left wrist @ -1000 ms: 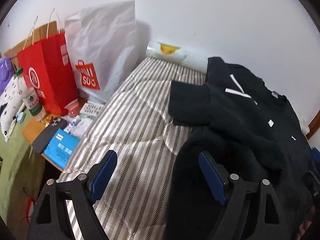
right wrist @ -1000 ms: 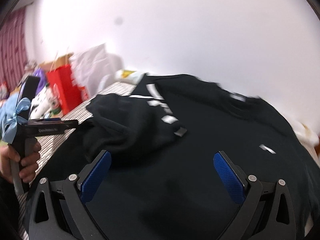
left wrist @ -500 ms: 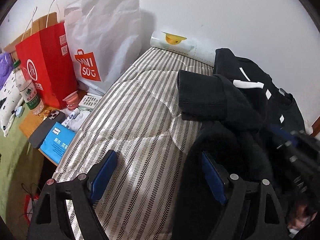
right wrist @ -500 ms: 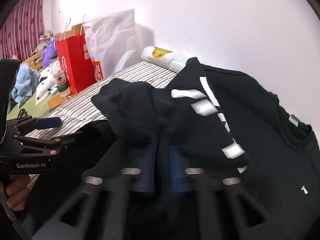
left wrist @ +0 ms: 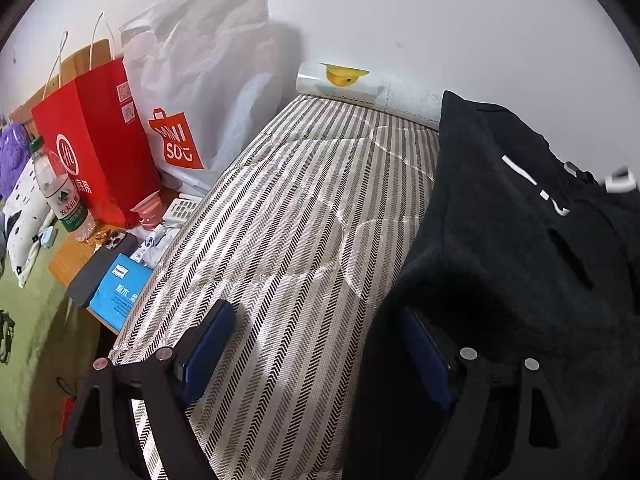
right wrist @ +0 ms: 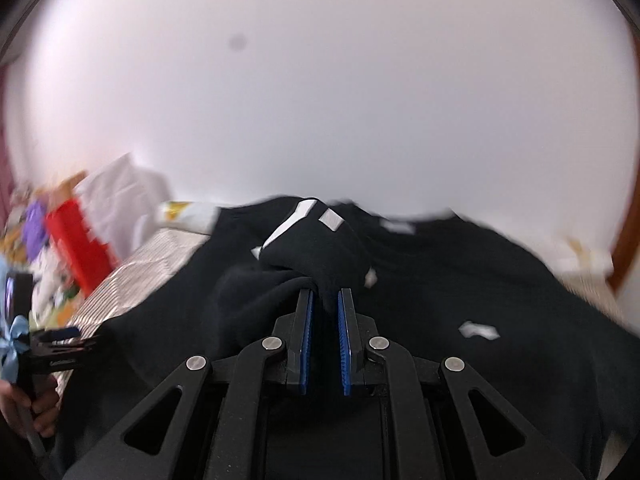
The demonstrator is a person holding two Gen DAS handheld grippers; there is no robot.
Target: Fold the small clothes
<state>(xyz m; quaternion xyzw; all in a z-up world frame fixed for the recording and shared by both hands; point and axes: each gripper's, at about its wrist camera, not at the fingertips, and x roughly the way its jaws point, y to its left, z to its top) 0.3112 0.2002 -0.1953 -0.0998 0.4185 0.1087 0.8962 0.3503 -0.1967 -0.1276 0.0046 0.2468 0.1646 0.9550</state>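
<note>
Black fleece sweatshirt (right wrist: 460, 280) on the near right of the striped mattress (left wrist: 288, 216): its sleeve, loose a second ago, is now pinched in the right gripper (right wrist: 325, 300), probably mid-fold; left gripper (left wrist: 316, 340) gapes empty.

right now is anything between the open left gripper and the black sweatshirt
Nothing visible: the left gripper sits open at the edge of the black sweatshirt with white marks, on the striped mattress, one finger already against the fabric.

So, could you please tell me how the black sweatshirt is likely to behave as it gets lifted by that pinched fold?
The black sweatshirt will probably be floppy: it bunches and droops around the right gripper, whose jaws pinch a fold. It looks thick, so likely heavyish, dragging rather than sliding freely over the striped mattress.
</note>
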